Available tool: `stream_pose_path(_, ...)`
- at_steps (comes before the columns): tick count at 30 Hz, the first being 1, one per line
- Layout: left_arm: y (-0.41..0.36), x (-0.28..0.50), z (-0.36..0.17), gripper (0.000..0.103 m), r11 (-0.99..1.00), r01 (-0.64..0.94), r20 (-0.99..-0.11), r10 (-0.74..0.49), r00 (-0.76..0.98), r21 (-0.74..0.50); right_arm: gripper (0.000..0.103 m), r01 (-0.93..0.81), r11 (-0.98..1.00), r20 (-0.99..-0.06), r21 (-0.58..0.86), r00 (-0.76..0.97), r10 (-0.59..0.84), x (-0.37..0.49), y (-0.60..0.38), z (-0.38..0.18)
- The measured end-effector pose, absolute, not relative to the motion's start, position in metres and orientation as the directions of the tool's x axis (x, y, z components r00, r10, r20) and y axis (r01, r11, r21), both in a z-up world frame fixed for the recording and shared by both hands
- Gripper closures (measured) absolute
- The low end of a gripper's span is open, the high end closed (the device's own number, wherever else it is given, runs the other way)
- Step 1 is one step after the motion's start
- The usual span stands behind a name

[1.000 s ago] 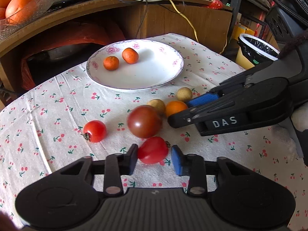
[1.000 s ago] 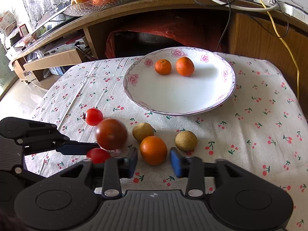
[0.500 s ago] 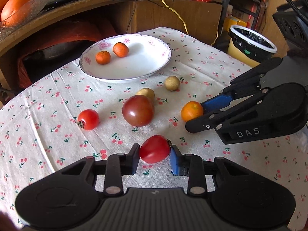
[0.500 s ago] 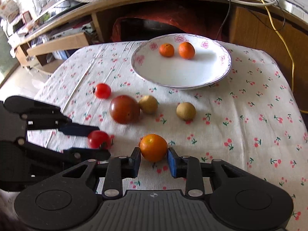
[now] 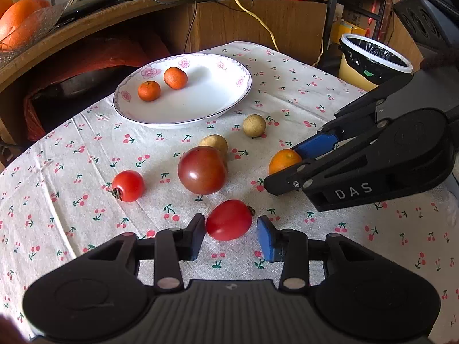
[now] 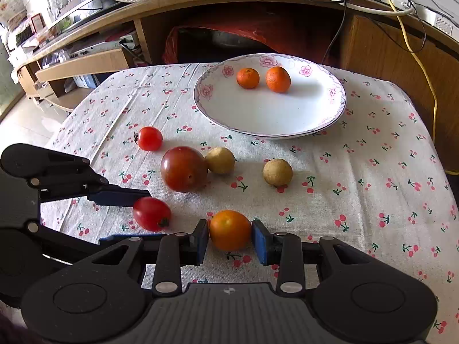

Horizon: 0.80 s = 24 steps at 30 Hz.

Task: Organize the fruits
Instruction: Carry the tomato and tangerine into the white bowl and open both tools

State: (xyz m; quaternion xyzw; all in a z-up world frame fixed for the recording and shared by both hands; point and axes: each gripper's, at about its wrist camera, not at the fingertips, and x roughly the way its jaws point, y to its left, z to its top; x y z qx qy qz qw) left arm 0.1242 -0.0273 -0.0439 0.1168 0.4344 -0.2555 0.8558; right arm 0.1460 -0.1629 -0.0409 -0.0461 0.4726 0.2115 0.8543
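My left gripper [image 5: 231, 230] is shut on a small red tomato [image 5: 229, 219], which also shows in the right wrist view [image 6: 151, 213]. My right gripper [image 6: 230, 239] is shut on an orange [image 6: 230, 230], which also shows in the left wrist view [image 5: 284, 161]. A white flowered plate [image 5: 218, 106] holds two small oranges [image 5: 149, 91] [image 5: 175, 78]. On the cloth lie a big dark tomato [image 5: 202, 170], a small red tomato [image 5: 128, 185] and two tan round fruits [image 5: 254, 125] [image 5: 214, 143].
A cherry-print cloth [image 5: 301, 91] covers the table. A wooden shelf [image 5: 120, 8] with cables runs behind it. A glass bowl of oranges [image 5: 20, 23] sits on the shelf at left. A lined bin [image 5: 373, 57] stands at right, beyond the table edge.
Both grippers closed on their fruits and pulled back toward me, carrying the red tomato and the orange away from the other fruits. The rest stayed put.
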Motion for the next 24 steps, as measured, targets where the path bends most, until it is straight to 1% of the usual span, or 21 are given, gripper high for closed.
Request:
stream_pose_path(5,-0.025,0.124,-0.042,0.055,0.839,0.543,-0.808,-0.338,0.482,-0.027,0.073,-0.399,0.91,-0.837,0.114,0.455,0.304,0.146,-0.164,-0.039)
stream_pose_path(11,-0.026,0.127,-0.042,0.06,0.84,0.541,-0.809,-0.339,0.48,-0.03,0.073,-0.399,0.909,-0.845,0.119,0.44,0.304,0.142,-0.165,-0.04)
stream_pose_path(12,-0.025,0.128,-0.042,0.061,0.843,0.536,-0.809,-0.338,0.481,-0.033,0.074,-0.399,0.909,-0.846,0.119,0.438,0.303,0.141,-0.165,-0.04)
stream_pose_path(13,-0.025,0.129,-0.042,0.061,0.846,0.533,-0.811,-0.338,0.478,-0.039,0.078,-0.399,0.91,-0.847,0.113,0.44,0.299,0.14,-0.165,-0.039)
stream_pose_path(14,-0.025,0.13,-0.042,0.062,0.847,0.53,-0.812,-0.338,0.475,-0.042,0.078,-0.397,0.912,-0.848,0.105,0.443,0.291,0.141,-0.165,-0.039)
stream_pose_path(24,-0.029,0.131,-0.032,0.062,0.841,0.54,-0.801,-0.349,0.487,-0.038,0.079,-0.393,0.915,-0.842,0.091,0.461,0.282,0.14,-0.163,-0.032)
